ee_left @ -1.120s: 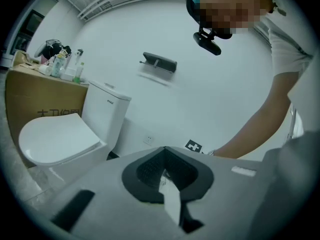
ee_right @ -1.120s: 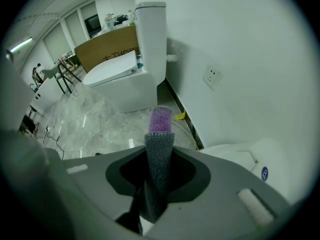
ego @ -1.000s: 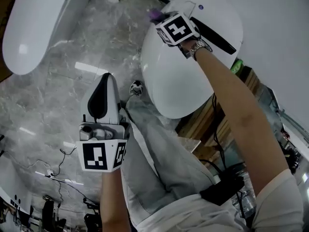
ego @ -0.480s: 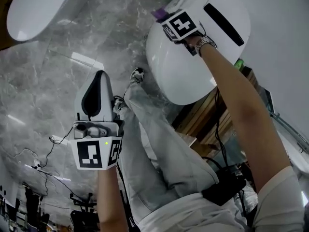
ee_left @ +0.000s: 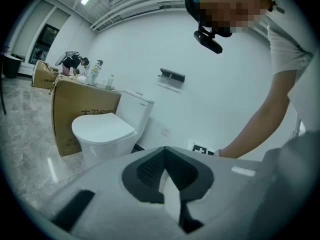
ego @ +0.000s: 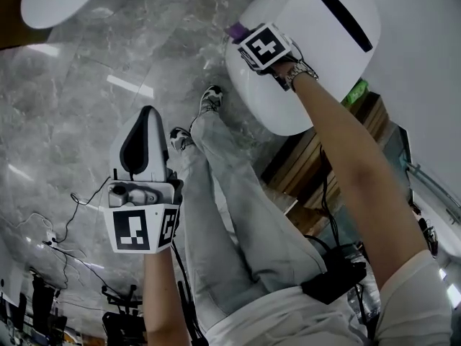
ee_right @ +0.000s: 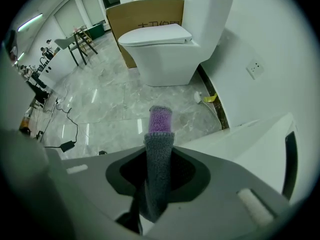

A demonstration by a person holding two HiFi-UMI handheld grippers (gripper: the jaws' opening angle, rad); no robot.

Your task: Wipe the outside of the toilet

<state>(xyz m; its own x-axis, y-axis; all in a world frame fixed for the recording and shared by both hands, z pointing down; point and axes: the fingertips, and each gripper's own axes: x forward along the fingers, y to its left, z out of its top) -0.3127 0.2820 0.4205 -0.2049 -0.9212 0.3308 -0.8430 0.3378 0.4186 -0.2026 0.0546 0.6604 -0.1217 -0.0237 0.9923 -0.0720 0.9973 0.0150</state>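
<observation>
Since a second ago, the right gripper [ego: 241, 33] has been drawn along the left rim of the toilet [ego: 263, 96], away from the black slot [ego: 346, 19] beside which its marker cube [ego: 265, 45] was then seen. Meanwhile the left gripper [ego: 146, 117] has been kept in much the same place.

Nearest, the left gripper is held low at the left, pointed forward over the marble floor [ego: 65, 114] and well apart from the toilet. Its fingers [ee_left: 171, 200] are seen pressed together, with nothing between them. Thin cables [ego: 75, 200] are strewn on the floor beside and below it. Between the two grippers, legs in light trousers [ego: 238, 215] are stretched forward, ending in two shoes [ego: 209, 99] set on the floor close to the toilet's base.

Farther on, the right arm is reached over the toilet, a wristwatch [ego: 299, 72] being worn on it. A grey cloth [ee_right: 160, 169] with a purple tip is pinched between the right gripper's fingers and is held at the toilet's left rim, the purple tip projecting past that rim over the floor. Whether the cloth is pressed against the porcelain cannot be told.

Farthest, a second toilet [ee_right: 165, 49] is stood against the wall, with a cardboard box [ee_right: 145, 11] just behind it.
</observation>
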